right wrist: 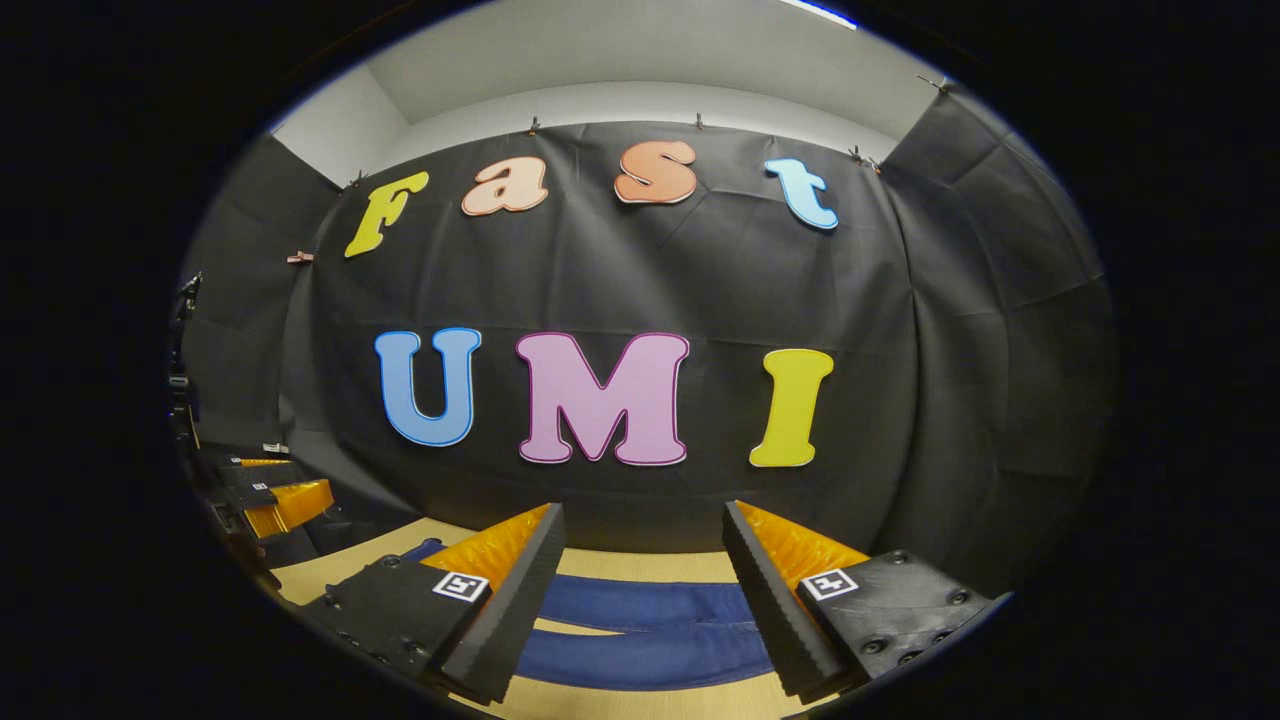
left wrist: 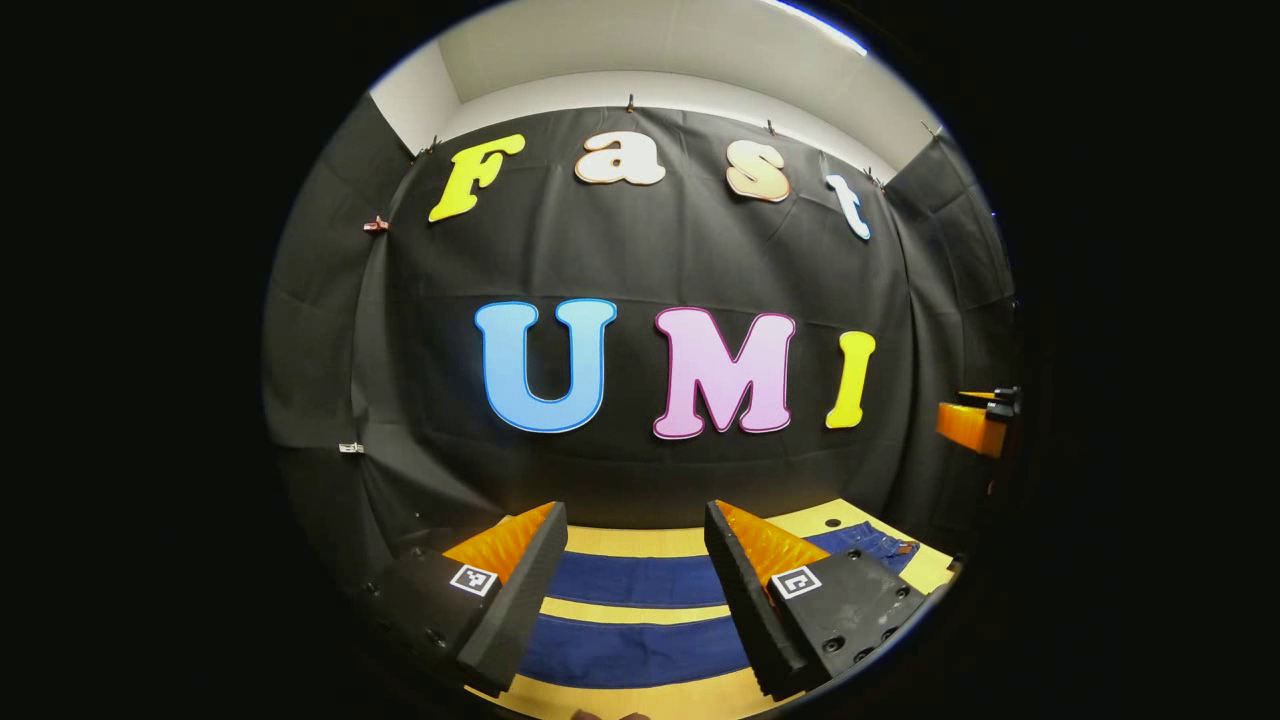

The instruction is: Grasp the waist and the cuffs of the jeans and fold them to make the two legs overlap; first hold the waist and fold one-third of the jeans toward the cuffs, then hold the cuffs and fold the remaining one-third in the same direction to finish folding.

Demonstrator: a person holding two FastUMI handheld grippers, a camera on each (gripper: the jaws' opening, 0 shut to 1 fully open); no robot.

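We hold the left gripper and right gripper above the jeans, fingers spread, gripping nothing. Jeans lie flat on the table, legs apart, so we're staged for waist and cuffs.

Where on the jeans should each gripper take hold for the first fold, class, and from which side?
The jeans lie flat on the yellow table, legs apart as two bands. Probably best: pinch the edge of the near leg from above, the left gripper toward the waist, the right gripper farther along the legs, then carry it over the far leg. Both stand open above the cloth.
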